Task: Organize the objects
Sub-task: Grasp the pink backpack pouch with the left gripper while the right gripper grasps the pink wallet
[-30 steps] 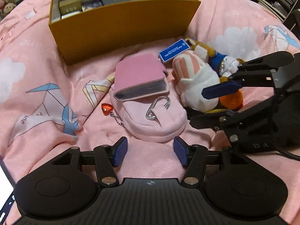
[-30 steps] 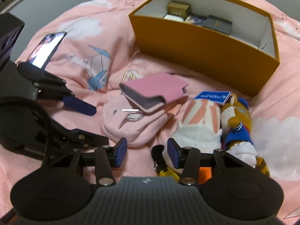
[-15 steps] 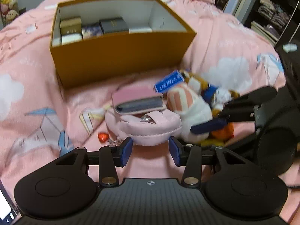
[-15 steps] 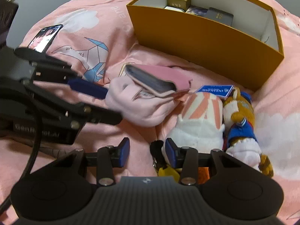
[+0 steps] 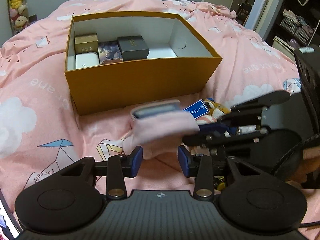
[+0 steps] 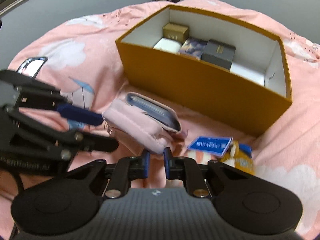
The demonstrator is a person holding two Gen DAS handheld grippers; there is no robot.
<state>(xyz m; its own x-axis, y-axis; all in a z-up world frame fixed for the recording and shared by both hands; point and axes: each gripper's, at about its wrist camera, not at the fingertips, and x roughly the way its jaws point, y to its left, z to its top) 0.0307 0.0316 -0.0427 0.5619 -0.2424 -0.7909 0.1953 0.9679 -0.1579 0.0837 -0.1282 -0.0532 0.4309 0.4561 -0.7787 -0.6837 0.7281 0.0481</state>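
You can read "OCEAN" on the blue tag (image 5: 197, 109), at 3 o'clock of the pink pouch (image 5: 162, 128). The bedspread (image 5: 40, 104) shows "ane" upside down at 9 o'clock of the box (image 5: 140, 80); nothing else reads clearly.

1. This is a bedroom in a home.
2. A bed (image 5: 40, 76) has a pink blanket with clouds.
3. Soft toys (image 5: 17, 6) hang by the wall.
4. Shelves (image 5: 296, 26) hold clothes.

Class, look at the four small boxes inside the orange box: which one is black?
The black box, rightmost in the row inside the orange box, with bare floor beyond it. The others are gold, white and picture-printed.
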